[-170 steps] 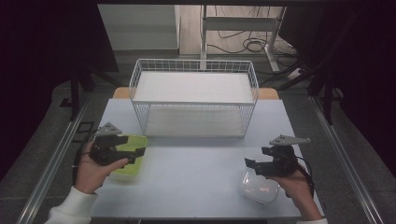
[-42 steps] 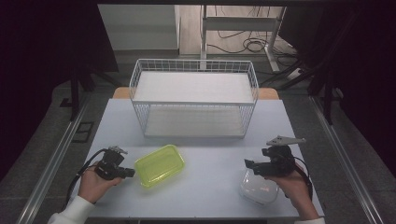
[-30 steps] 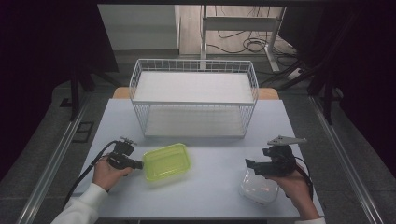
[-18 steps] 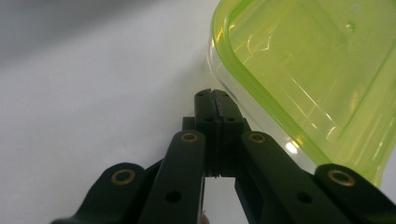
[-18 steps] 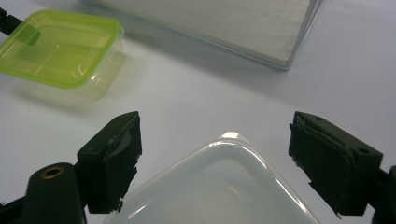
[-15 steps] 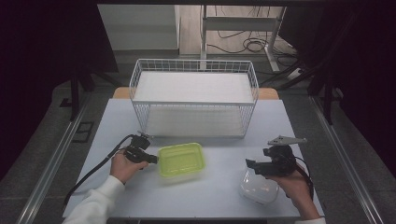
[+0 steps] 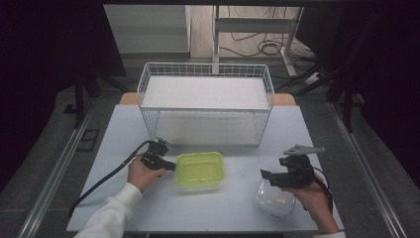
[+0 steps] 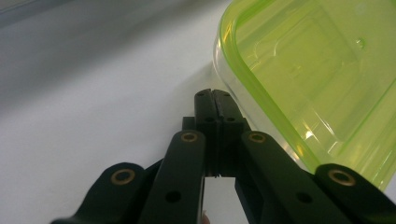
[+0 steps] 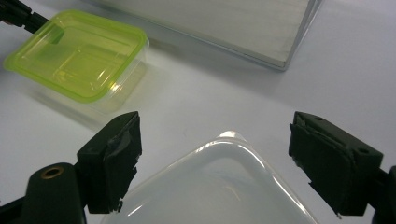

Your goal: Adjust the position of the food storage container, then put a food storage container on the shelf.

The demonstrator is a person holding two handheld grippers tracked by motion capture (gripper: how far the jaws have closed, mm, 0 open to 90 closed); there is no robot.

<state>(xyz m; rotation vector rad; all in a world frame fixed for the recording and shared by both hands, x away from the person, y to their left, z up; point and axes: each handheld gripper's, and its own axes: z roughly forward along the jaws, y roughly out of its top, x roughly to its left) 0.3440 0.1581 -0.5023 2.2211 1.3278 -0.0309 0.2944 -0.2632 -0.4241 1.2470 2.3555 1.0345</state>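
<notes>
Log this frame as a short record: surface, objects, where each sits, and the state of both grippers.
surface: pale table
rack: white wire basket at the far middle of the table
container 1: green-lidded container, near centre, in front of the basket
container 2: clear container with white lid, near right, under the right gripper
left gripper: jaws shut, tips at the green lid's left edge; contact cannot be confirmed
right gripper: jaws open, above the white lid, gripping nothing
</notes>
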